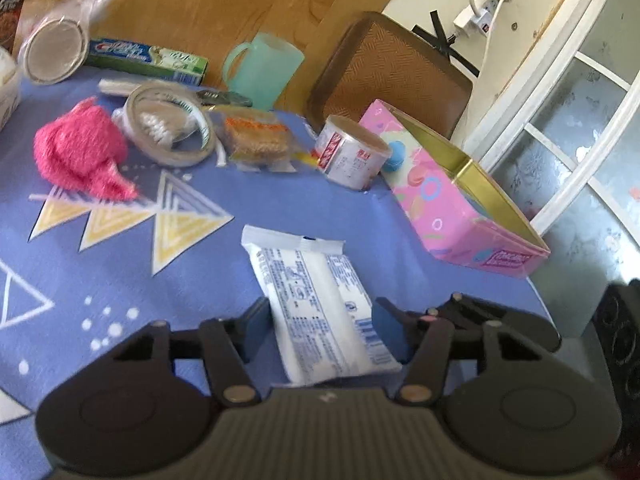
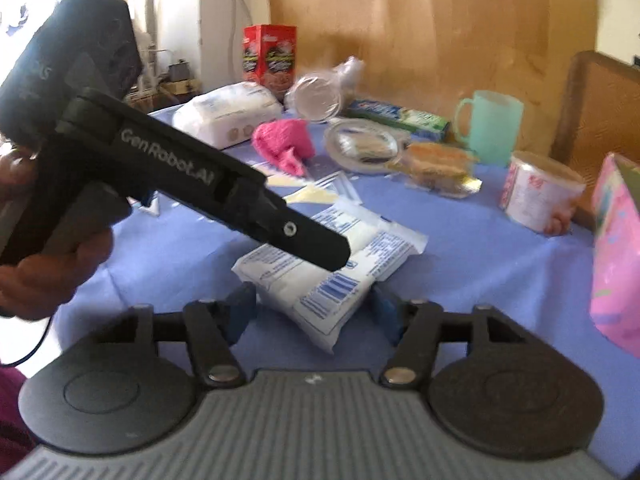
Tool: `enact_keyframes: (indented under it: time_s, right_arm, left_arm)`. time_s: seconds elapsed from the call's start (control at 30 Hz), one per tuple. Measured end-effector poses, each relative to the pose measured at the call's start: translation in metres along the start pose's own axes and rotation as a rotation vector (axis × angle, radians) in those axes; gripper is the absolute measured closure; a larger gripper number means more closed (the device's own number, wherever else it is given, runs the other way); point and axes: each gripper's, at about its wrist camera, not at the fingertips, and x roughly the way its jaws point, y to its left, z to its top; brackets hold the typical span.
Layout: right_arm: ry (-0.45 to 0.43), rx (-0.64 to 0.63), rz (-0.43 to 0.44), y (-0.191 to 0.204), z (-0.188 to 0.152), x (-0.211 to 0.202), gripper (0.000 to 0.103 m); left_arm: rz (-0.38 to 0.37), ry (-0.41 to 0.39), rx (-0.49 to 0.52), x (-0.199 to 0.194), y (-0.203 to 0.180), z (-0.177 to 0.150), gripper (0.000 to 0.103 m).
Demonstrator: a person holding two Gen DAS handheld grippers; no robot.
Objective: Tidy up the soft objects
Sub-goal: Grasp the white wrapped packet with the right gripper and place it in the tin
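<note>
A white printed soft packet [image 1: 308,280] sits low over the blue tablecloth [image 1: 120,280]. My left gripper [image 1: 322,320] is shut on its near end, a pad against each long side. In the right wrist view the same packet [image 2: 320,292] lies between the fingers of my right gripper [image 2: 312,310], which stands open with its pads just off the wrapper. The left gripper [image 2: 336,254], held by a hand [image 2: 52,276], reaches in from the left onto the packet. A pink fluffy cloth [image 1: 80,148] and a white tissue pack [image 2: 228,114] lie farther back.
An open pink box [image 1: 440,200] with a gold inside stands at the table's right edge, a can [image 1: 352,152] beside it. A tape roll [image 1: 168,124], snack bag [image 1: 256,140], toothpaste box [image 1: 148,58] and green mug [image 1: 264,68] crowd the back. A chair [image 1: 392,72] stands behind.
</note>
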Motion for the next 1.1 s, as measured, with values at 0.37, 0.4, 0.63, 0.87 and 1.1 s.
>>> enact_keyframes:
  time_s: [0.37, 0.4, 0.63, 0.87, 1.1]
  right_arm:
    - [-0.253, 0.051, -0.349, -0.066, 0.005, -0.079, 0.047]
    - [-0.26, 0.072, -0.382, -0.079, 0.005, -0.085, 0.047]
    - [-0.24, 0.17, -0.593, -0.152, 0.006, -0.057, 0.038]
    - [-0.297, 0.33, -0.605, -0.16, -0.013, -0.071, 0.039]
    - [-0.377, 0.379, -0.505, -0.133, -0.011, -0.085, 0.055]
  left_arm:
    - [-0.189, -0.075, 0.282, 0.041, -0.117, 0.067, 0.048]
    - [-0.201, -0.074, 0.309, 0.051, -0.13, 0.072, 0.048]
    - [-0.117, -0.102, 0.426, 0.118, -0.179, 0.091, 0.035]
    - [-0.135, -0.134, 0.372, 0.071, -0.138, 0.062, 0.03]
    - [0.009, -0.113, 0.286, 0.033, -0.06, 0.031, 0.029]
